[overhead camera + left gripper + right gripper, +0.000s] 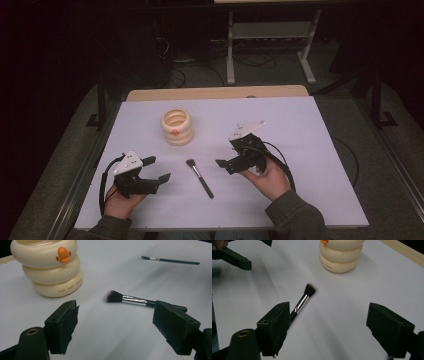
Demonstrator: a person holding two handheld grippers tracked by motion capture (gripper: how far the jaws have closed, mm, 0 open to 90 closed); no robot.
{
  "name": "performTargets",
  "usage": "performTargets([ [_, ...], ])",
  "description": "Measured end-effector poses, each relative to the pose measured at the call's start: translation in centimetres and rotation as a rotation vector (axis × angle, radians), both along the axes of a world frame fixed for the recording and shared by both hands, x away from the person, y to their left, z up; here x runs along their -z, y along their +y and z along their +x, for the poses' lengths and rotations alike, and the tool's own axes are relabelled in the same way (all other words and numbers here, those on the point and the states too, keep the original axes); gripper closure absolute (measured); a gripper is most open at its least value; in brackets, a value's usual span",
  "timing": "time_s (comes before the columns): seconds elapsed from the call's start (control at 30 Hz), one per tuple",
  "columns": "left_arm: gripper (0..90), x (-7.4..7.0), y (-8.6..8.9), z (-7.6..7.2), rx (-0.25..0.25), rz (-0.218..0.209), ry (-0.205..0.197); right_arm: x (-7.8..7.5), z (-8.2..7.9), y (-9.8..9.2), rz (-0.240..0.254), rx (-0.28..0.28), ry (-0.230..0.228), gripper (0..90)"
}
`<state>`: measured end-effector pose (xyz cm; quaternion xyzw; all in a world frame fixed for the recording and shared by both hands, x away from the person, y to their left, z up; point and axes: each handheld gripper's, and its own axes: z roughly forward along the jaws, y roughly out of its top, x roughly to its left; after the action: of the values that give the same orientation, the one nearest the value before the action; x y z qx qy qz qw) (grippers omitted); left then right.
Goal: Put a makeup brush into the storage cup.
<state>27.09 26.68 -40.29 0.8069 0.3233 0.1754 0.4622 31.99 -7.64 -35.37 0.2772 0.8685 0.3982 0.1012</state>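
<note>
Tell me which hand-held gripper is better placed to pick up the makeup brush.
Probably the right hand-held gripper: its open jaws point toward the makeup brush, whose handle lies just beside one jaw in the right gripper view. The left hand-held gripper is open too, but farther off.

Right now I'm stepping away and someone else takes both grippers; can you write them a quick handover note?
Left gripper: open, holding nothing, low over the table.
Right gripper: open, holding nothing, just right of the makeup brush.
The brush lies flat between the two grippers, bristles toward the cream ringed holder, which stands upright farther back.
Done: nothing picked up.
Left: probably grasp the brush and stand it in the holder.
</note>
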Motion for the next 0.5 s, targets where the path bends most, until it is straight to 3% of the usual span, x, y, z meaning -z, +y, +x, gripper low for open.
performTargets([
  [0.4,19.3,0.0,0.0,-0.1,-0.003,-0.008,0.000,0.8,0.5,3.5,-0.051,-0.053,0.048,22.1],
  [0.5,19.3,0.0,0.0,-0.1,-0.005,-0.009,0.001,1.4,0.7,4.5,-0.056,-0.057,0.089,25.7],
])
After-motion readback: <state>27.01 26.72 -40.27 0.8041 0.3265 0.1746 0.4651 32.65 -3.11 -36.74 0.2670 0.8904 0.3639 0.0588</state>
